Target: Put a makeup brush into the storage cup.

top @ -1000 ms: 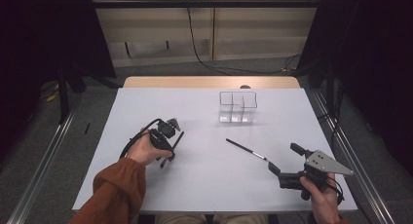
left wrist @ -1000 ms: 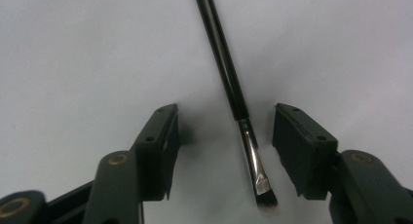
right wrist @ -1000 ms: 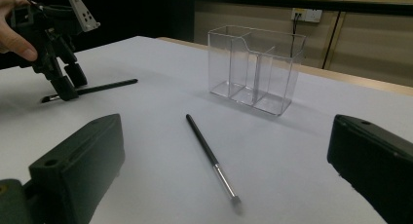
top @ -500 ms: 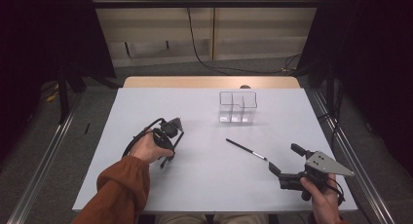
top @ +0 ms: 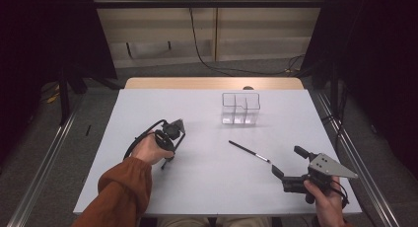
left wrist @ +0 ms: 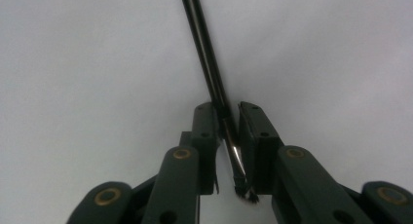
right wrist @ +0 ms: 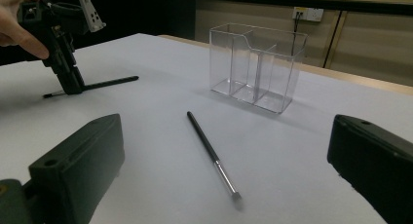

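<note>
A thin black brush with a metal ferrule lies on the white table. My left gripper points down at the table and its jaws have just been closing; the pads now press the brush near its ferrule. From the right gripper view, the left gripper stands on that brush, whose handle sticks out to the right. A second black brush lies loose at the table's middle right. My right gripper rests near the front right with jaws wide open, and the second brush lies ahead between them, untouched.
A clear plastic organiser with several compartments stands toward the back of the table, beyond the loose brush. The same organiser looks empty in the right gripper view. A wooden strip edges the table's far side.
</note>
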Tool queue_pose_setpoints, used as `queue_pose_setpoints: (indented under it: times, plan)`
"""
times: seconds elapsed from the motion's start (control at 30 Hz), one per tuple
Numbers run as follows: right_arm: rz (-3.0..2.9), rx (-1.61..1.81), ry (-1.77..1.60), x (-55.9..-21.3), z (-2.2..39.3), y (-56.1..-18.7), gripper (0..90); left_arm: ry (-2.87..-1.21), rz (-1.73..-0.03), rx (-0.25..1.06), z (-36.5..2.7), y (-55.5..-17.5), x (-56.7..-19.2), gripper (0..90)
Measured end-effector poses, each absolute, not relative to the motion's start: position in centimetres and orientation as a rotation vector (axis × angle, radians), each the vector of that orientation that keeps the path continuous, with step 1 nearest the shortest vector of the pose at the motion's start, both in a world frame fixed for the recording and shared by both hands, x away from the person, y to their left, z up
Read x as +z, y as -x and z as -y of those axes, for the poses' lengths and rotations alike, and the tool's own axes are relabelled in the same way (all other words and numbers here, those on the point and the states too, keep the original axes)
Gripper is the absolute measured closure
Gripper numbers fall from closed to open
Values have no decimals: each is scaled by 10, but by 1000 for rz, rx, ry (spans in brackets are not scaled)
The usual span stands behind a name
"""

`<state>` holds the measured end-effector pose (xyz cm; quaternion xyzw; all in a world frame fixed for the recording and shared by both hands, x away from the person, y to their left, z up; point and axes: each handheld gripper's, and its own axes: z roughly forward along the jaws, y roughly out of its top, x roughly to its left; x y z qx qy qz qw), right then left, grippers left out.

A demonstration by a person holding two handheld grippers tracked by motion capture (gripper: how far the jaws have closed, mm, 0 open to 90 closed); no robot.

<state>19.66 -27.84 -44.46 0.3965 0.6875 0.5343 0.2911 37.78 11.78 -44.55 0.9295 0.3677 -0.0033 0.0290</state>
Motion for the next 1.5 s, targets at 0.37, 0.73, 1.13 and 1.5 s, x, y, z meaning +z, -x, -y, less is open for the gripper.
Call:
queue_pose_setpoints:
  times: [0.37,0.73,1.13,1.5]
  plan:
    - [-1835,1425,-1059,-445,278,-196,0,-2842,-1118,-64,-123,-381,-445,845]
    - [-1847,1409,-1044,-445,278,-197,0,-2827,-1092,-31,-125,-377,-443,847]
    - [-1844,1413,-1047,-445,278,-197,0,-2750,-1132,-31,-136,-380,-436,846]
    - [-1845,1419,-1047,-445,277,-198,0,-2573,-1138,10,-152,-374,-417,846]
